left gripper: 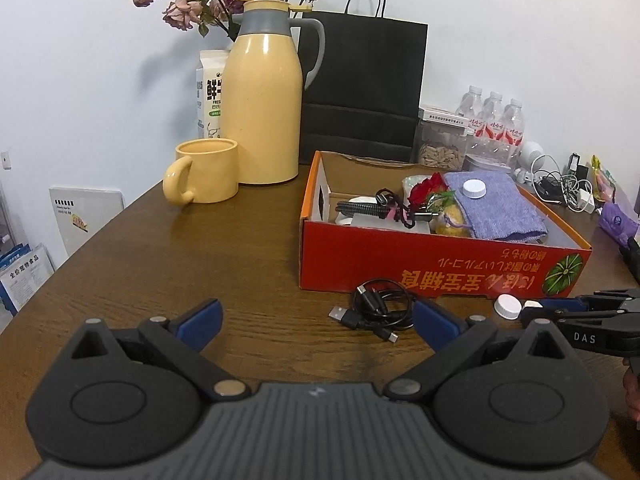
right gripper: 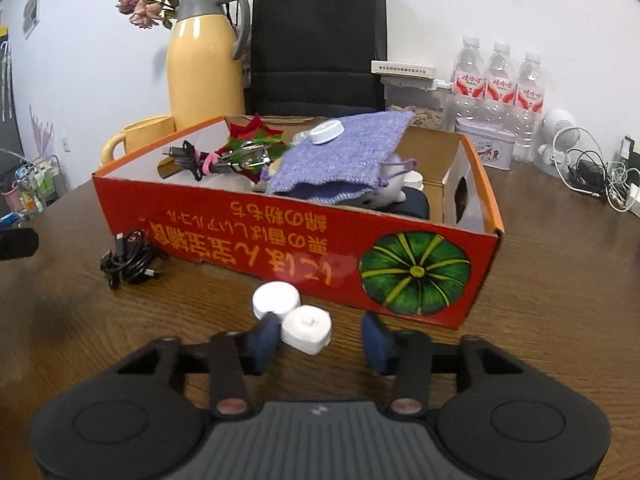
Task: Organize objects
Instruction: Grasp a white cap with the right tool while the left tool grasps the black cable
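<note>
An orange-red cardboard box (left gripper: 400, 264) (right gripper: 280, 236) stands on the brown table. It holds a purple knit pouch (right gripper: 340, 156) with a white cap (right gripper: 327, 132) on top, red fabric flowers (right gripper: 256, 132) and cables. Two white caps lie in front of the box: one (right gripper: 276, 300) close to its wall, the other (right gripper: 306, 330) between the fingers of my right gripper (right gripper: 320, 342). That cap touches the left finger, with a gap to the right finger. A coiled black USB cable (left gripper: 376, 308) (right gripper: 128, 260) lies ahead of my left gripper (left gripper: 318, 322), which is open wide and holds nothing.
Behind the box stand a yellow thermos (left gripper: 260, 100), a yellow mug (left gripper: 204, 176), a black paper bag (left gripper: 360, 88), a jar of seeds (left gripper: 440, 152) and water bottles (left gripper: 492, 120). Tangled chargers (left gripper: 568, 188) lie at the far right. The table edge runs along the left.
</note>
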A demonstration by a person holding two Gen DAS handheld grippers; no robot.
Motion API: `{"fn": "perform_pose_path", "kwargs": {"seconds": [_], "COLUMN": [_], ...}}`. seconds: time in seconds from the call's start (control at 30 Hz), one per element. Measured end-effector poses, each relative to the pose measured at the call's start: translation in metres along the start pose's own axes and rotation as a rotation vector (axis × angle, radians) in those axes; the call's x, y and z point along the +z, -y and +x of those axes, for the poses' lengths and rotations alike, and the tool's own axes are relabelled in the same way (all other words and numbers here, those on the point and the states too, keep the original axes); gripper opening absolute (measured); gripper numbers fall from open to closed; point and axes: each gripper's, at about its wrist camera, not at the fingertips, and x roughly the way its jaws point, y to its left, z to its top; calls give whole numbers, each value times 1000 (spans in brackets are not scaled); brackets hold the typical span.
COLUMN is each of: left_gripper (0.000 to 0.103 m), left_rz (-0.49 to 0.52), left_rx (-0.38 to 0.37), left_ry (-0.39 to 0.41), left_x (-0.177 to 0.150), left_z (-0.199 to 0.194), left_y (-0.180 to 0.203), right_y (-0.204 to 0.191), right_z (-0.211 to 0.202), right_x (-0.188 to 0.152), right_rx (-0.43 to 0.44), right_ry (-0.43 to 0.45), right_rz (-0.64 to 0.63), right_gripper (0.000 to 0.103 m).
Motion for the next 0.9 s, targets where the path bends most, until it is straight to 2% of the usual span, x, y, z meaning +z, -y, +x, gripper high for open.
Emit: {"fn": "perform_pose_path", "kwargs": {"seconds": [0.13, 0.5, 0.73, 0.9], "left_gripper": [103, 103, 103, 103], "left_rz": [-4, 29, 72, 145], "left_rx": [6, 2, 4, 36], "left_ry": [-16, -41, -83, -116], "left_x": [-2, -5, -3, -2], "left_z": [2, 10, 38, 60], "left_y": [1, 14, 25, 28], "right_y": [-2, -2, -5, -6], "right_z": [-3, -21, -28, -28], "right_x": [-1, -3, -4, -4], "right_rx": [-7, -57, -76, -75], "right_ry": [9, 116, 159, 163], "right_rz": [-8, -11, -30, -27], "right_gripper": [27, 27, 27, 27]}}
